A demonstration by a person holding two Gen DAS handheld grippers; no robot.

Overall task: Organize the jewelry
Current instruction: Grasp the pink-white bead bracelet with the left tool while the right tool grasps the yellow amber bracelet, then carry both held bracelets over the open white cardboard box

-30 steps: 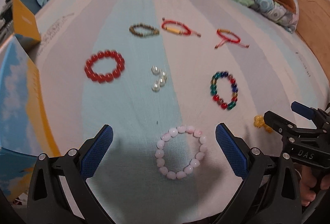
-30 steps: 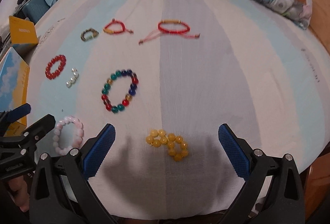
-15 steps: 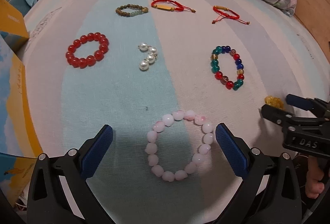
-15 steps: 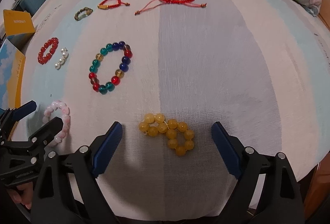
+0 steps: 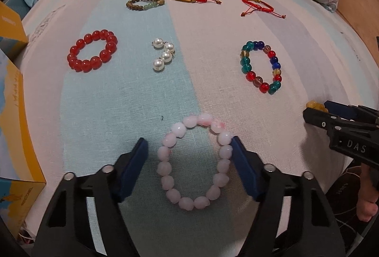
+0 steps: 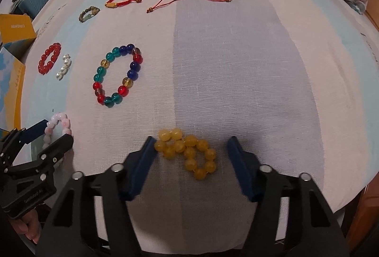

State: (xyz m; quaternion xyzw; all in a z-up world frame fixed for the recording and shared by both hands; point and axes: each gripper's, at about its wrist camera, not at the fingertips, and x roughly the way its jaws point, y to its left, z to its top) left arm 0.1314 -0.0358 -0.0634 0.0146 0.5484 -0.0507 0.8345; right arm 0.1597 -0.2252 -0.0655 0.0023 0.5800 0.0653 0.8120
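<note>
Nothing looks sorted yet: every piece lies spread on the bed [image 5: 99, 115]. At frame bottom, left gripper [image 5: 189, 152] jaws have just been closing around the pink bracelet [image 5: 194, 162], right gripper [image 6: 190, 150] jaws around the yellow bracelet [image 6: 189, 152]; neither pressed tight.

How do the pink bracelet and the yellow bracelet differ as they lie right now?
The pink bracelet lies as an open ring; the yellow bracelet is bunched and folded over itself. Pink beads look pale and frosted, yellow ones amber and glossy. Both are beaded and lie on the striped sheet.
</note>
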